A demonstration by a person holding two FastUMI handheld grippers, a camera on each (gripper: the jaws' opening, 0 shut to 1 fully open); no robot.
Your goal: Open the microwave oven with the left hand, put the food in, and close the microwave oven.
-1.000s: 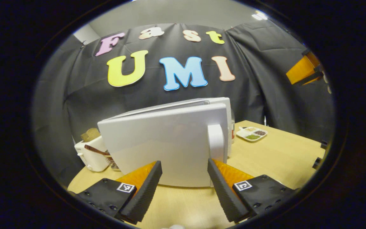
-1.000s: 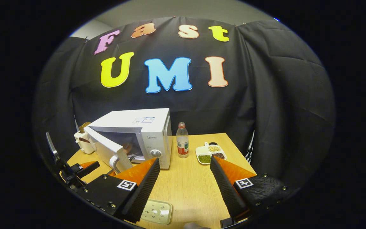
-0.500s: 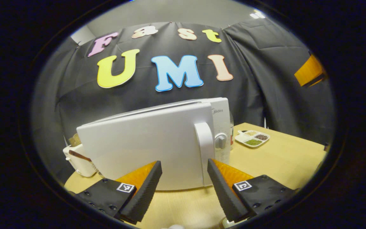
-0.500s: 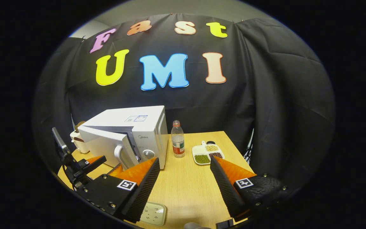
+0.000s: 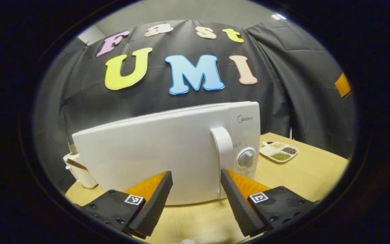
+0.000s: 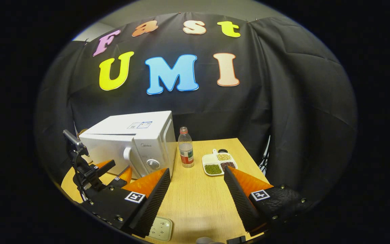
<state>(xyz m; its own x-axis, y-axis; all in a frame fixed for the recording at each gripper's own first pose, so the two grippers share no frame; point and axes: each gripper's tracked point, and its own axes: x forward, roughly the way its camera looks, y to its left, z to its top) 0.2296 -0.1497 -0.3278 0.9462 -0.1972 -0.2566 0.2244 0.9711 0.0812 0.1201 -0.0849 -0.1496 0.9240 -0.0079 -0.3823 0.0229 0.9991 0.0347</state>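
The white microwave (image 5: 168, 152) stands on the wooden table (image 5: 310, 173), its door swung almost flush with the body and hiding the inside. The door handle (image 5: 222, 149) and a round knob (image 5: 246, 158) are just beyond my left gripper (image 5: 195, 189), which is open, its right finger below the handle and holding nothing. In the right gripper view the microwave (image 6: 130, 142) is at the left, with the left gripper (image 6: 115, 169) right in front of its door. My right gripper (image 6: 196, 189) hangs open over the table's near edge, holding nothing.
A plastic bottle (image 6: 186, 147) stands right of the microwave, and a white divided dish of beans (image 6: 219, 163) lies beyond it. A white appliance (image 5: 80, 169) sits left of the microwave. A white socket strip (image 6: 161, 228) lies at the near edge.
The microwave door has swung from wide open to almost shut, with the left gripper following it in. The right gripper has drawn back a little and stays open.
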